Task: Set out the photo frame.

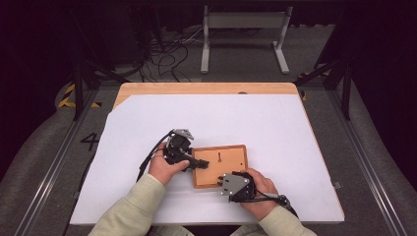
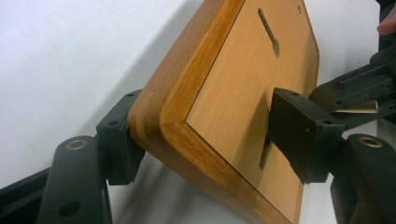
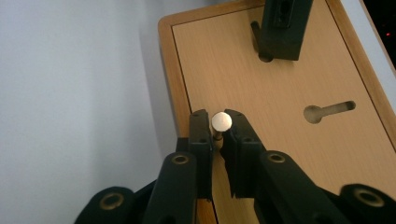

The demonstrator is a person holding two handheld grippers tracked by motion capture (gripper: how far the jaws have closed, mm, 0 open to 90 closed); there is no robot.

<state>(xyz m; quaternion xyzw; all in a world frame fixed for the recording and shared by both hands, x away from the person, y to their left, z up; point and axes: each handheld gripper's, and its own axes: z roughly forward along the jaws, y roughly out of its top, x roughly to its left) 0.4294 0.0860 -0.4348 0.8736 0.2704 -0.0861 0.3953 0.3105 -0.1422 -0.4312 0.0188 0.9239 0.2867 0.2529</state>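
Note:
A flat wooden board (image 1: 219,164) with keyhole slots lies on the white sheet in front of the person. My left gripper (image 1: 196,163) is shut on the board's left edge. In the left gripper view one pad presses on the board (image 2: 233,84) face and the other on its rim, with my left gripper (image 2: 210,140) astride the corner. My right gripper (image 1: 222,182) sits at the board's near edge. Its jaws (image 3: 217,123) stand narrowly apart around a small pin (image 3: 222,121) with a round pale head. A dark gap shows beside the pin's stem. The pin stands at the board (image 3: 280,79) edge.
The white sheet (image 1: 246,118) covers most of the wooden table (image 1: 206,88). A keyhole slot (image 3: 327,112) lies open in the board's face, right of the pin. A metal frame (image 1: 243,29) and cables sit on the floor beyond the table.

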